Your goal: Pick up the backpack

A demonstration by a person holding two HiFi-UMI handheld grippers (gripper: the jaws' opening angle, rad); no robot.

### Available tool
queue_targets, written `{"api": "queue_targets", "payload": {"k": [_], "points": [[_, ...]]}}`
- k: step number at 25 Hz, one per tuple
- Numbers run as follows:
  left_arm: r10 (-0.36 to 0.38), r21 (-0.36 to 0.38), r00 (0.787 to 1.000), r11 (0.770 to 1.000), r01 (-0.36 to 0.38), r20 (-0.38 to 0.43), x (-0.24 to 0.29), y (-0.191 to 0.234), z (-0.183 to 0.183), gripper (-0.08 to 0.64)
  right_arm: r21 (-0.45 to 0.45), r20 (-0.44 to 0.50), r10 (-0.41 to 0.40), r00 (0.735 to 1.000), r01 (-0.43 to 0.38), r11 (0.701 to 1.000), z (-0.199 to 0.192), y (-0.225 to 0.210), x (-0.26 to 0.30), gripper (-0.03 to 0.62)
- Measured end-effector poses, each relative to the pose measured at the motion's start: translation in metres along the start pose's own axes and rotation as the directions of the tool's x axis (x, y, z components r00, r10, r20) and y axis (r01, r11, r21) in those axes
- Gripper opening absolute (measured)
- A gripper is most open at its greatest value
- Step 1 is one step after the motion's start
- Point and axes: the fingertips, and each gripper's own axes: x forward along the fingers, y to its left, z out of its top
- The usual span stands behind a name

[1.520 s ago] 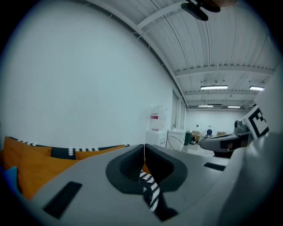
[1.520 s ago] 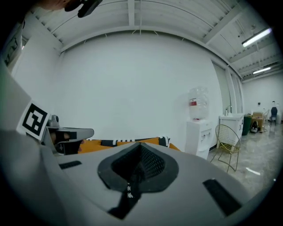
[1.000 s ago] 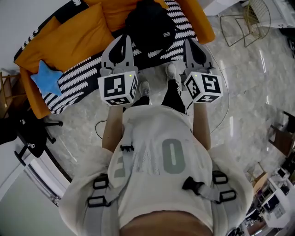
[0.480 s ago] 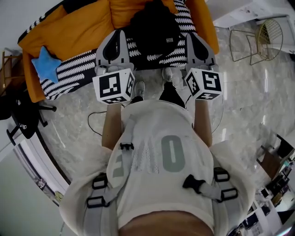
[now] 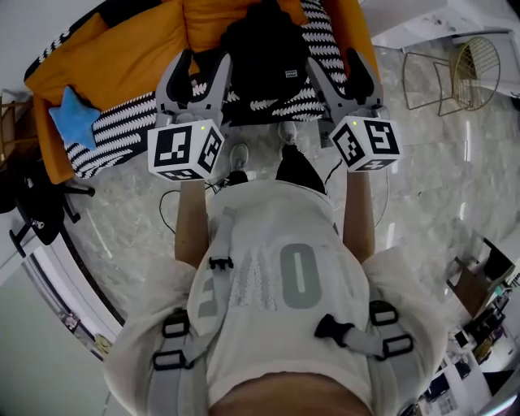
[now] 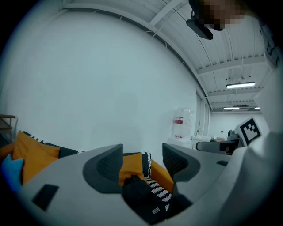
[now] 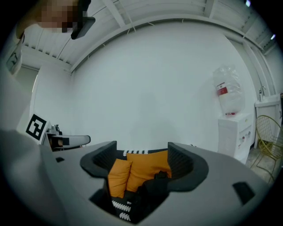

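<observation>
One black backpack [image 5: 264, 49] stands on the sofa [image 5: 122, 73] seat. It leans on the orange cushions [image 5: 219, 20] and sits on the black-and-white zigzag cover [image 5: 130, 130].

Hidden or cut off:
- The backpack's top runs close to the frame edge in the head view.
- Straps and handle aren't readable. It shows as a dark mass with one small white label.
- In both gripper views the tongs' own bodies cut off the backpack's lower part.
- The sofa's left end is cropped. A blue star cushion [image 5: 69, 122] lies there on the seat.

Tongs:
- Left tongs [image 5: 201, 67] are spread, have just been opening, and the pads are bare. The backpack shows through the gap, beyond and below, and is not pinched.
- Right tongs [image 5: 337, 69] are also spread, just been opening, with nothing pressed between the pads. Backpack and cushions show through the gap.
- From above, the two sets flank the backpack, one on each side. Can't tell whether either touches the fabric.

Containers: a water jug [image 7: 227, 92] with a red label sits inverted on a white dispenser [image 7: 234, 137] by the wall. Fill level isn't readable.
</observation>
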Motion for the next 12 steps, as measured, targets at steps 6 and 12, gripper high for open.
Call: {"api": "queue_targets", "payload": {"k": [6, 12], "points": [[0.022, 0.023, 0.995, 1.000, -0.020, -0.097, 0.045, 0.016, -0.054, 0.304, 0.046, -0.015, 0.041, 0.999, -0.040, 0.998, -0.018, -0.042, 0.038, 0.369], [0.048, 0.061, 0.972, 0.998, -0.034, -0.231, 0.112, 0.050, -0.161, 0.341, -0.092, -0.200, 0.085, 0.976, -0.105, 0.990, -0.101, -0.101, 0.111, 0.368]]}}
